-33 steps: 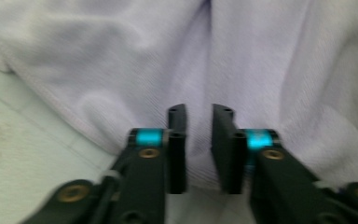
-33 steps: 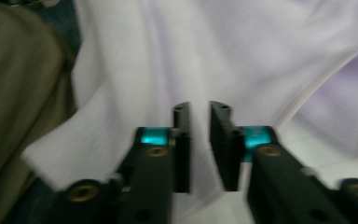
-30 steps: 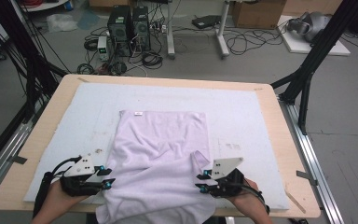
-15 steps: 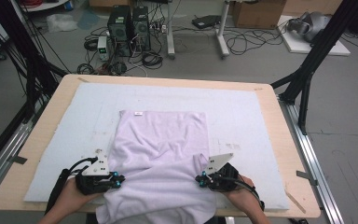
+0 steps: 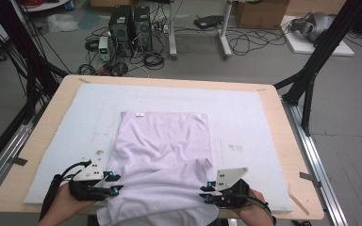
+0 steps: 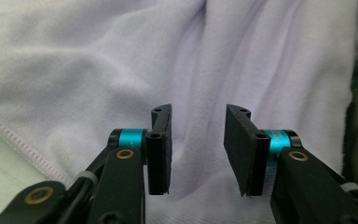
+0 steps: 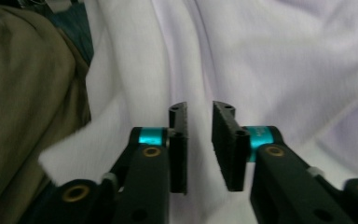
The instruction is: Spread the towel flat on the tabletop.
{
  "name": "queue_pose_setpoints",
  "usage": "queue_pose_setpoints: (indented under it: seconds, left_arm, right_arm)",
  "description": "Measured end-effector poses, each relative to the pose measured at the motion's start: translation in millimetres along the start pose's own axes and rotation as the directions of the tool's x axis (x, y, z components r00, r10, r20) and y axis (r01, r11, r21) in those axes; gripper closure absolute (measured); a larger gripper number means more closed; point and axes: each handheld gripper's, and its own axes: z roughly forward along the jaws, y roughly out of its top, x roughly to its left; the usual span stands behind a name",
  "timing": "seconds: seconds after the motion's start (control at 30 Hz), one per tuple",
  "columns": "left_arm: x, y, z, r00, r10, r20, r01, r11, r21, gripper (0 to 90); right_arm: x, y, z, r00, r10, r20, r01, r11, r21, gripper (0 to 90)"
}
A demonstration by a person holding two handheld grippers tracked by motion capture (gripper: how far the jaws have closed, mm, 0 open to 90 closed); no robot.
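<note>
As seen, cloth (image 6: 121, 60) beyond left claw (image 6: 198, 149) (parted)

A pale grey foam mat (image 5: 245, 117) covers the light wooden table (image 5: 287, 141). Two black computer towers (image 5: 131, 23) stand on the floor at eleven o'clock, a brown cardboard box (image 5: 259, 12) at one.

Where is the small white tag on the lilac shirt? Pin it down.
In the high view, the white tag sits at the far left corner of the lilac shirt, near the folded far edge, on the side away from both grippers and over the white mat.
</note>
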Motion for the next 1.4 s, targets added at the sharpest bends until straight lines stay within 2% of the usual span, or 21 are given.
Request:
queue_pose_setpoints:
  seconds: [0.1, 0.17, 0.23, 0.27, 0.3, 0.37, 0.47, 0.53, 0.6, 0.63, 0.67, 0.7, 0.77, 0.87, 0.93, 1.03, 1.1, 1.2, 1.23, 1.3, 1.4]
  left_arm:
    - [-7.5, 1.9, -2.0, 0.9996, 0.017, 0.021, -0.017, 0.9998, -0.008, 61.2]
    - [-10.8, 0.4, 0.9, 0.9989, 0.031, 0.034, -0.031, 0.9995, 0.01, 62.3]
    - [-13.1, -4.1, 6.9, 0.9978, 0.036, 0.056, -0.038, 0.9983, 0.045, 65.6]
    - [-14.1, -7.1, 11.0, 0.9963, 0.049, 0.071, -0.054, 0.9964, 0.066, 71.3]
    - [-16.1, -10.3, 13.1, 0.9958, 0.058, 0.07, -0.063, 0.9959, 0.064, 78.0]
    - [-16.8, -11.7, 11.6, 0.9954, 0.054, 0.079, -0.058, 0.9968, 0.055, 87.3]
    - [-22.1, -11.8, 8.0, 0.9935, 0.062, 0.096, -0.068, 0.9954, 0.067, 88.6]
    - [-33.1, -12.5, 0.3, 0.9904, 0.077, 0.115, -0.084, 0.9948, 0.056, 88.6]
    - [-41.3, -11.8, -8.2, 0.9868, 0.092, 0.133, -0.096, 0.9951, 0.022, 88.4]
    - [-42.2, -10.3, -11.5, 0.9887, 0.091, 0.119, -0.093, 0.9955, 0.014, 83.8]
    - [-41.2, -8.7, -12.4, 0.9916, 0.082, 0.1, -0.083, 0.9965, 0.008, 75.6]
    - [-38.6, -6.9, -12.7, 0.9936, 0.083, 0.077, -0.084, 0.9964, 0.011, 72.0]
    - [-30.1, -4.4, -10.6, 0.9966, 0.07, 0.045, -0.07, 0.9976, 0.0, 67.0]
    - [-15.7, -3.0, -3.3, 0.9983, 0.058, 0.012, -0.058, 0.9982, 0.019, 62.9]
    - [-8.3, -4.0, 4.2, 0.9991, 0.042, -0.002, -0.042, 0.9982, 0.042, 61.4]
    - [-1.5, -7.4, 13.0, 0.9996, 0.029, 0.004, -0.03, 0.9967, 0.076, 61.2]
    - [-1.3, -8.8, 13.2, 0.9996, 0.028, 0.003, -0.028, 0.9973, 0.067, 61.6]
    - [-3.0, -9.3, 10.0, 0.9985, 0.049, 0.026, -0.051, 0.9963, 0.07, 82.0]
    - [-3.7, -9.0, 8.5, 0.9986, 0.048, 0.022, -0.049, 0.9967, 0.064, 83.0]
    - [-1.6, -7.5, 5.1, 0.9991, 0.042, 0.008, -0.042, 0.9982, 0.043, 79.8]
    - [4.1, -3.1, 3.8, 0.9996, 0.025, -0.016, -0.024, 0.9992, 0.033, 67.5]
  right_arm:
    - [-3.5, 5.8, 15.5, 0.9993, -0.013, -0.035, 0.013, 1.0, -0.006, 68.0]
    - [-4.7, 6.5, 27.7, 0.9981, -0.023, -0.057, 0.023, 1.0, 0.01, 66.7]
    - [-4.4, 5.3, 38.6, 0.9969, -0.029, -0.073, 0.032, 0.999, 0.034, 69.4]
    - [-3.3, 4.3, 43.2, 0.9958, -0.033, -0.085, 0.037, 0.998, 0.047, 72.4]
    - [-2.1, 3.3, 43.7, 0.9956, -0.027, -0.09, 0.03, 0.999, 0.029, 79.5]
    - [0.6, 2.4, 42.7, 0.9947, -0.016, -0.102, 0.019, 0.999, 0.03, 85.3]
    - [8.1, 2.4, 40.3, 0.9917, -0.028, -0.126, 0.033, 0.999, 0.038, 86.6]
    - [19.9, 2.4, 37.2, 0.982, -0.032, -0.186, 0.039, 0.999, 0.034, 86.6]
    - [34.3, 4.1, 29.0, 0.971, -0.047, -0.234, 0.046, 0.999, -0.009, 85.2]
    - [38.5, 6.4, 23.2, 0.9703, -0.055, -0.236, 0.049, 0.998, -0.034, 81.8]
    - [39.6, 9.3, 18.3, 0.9756, -0.062, -0.211, 0.051, 0.997, -0.055, 77.4]
    - [37.7, 12.9, 14.4, 0.9827, -0.069, -0.172, 0.061, 0.997, -0.054, 75.1]
    - [26.8, 17.6, 12.7, 0.993, -0.069, -0.096, 0.065, 0.997, -0.042, 69.1]
    - [7.6, 15.2, 21.7, 0.9974, -0.045, -0.056, 0.044, 0.999, -0.019, 62.8]
    - [-1.1, 11.1, 27.8, 0.9979, -0.017, -0.062, 0.016, 1.0, -0.012, 61.8]
    - [-5.4, 7.5, 25.0, 0.9944, 0.021, -0.103, -0.028, 0.997, -0.069, 62.3]
    - [-2.0, 7.0, 19.8, 0.9916, 0.003, -0.129, -0.01, 0.999, -0.053, 62.4]
    - [5.5, 2.5, 13.6, 0.9904, -0.011, -0.138, 0.009, 1.0, -0.014, 62.4]
    - [6.4, 1.2, 10.9, 0.9918, -0.011, -0.127, 0.009, 1.0, -0.016, 62.4]
    - [4.0, 0.1, 6.2, 0.9953, 0.005, -0.097, -0.01, 0.999, -0.045, 62.5]
    - [-5.2, 4.0, 7.2, 0.9979, 0.013, -0.063, -0.017, 0.998, -0.059, 62.6]
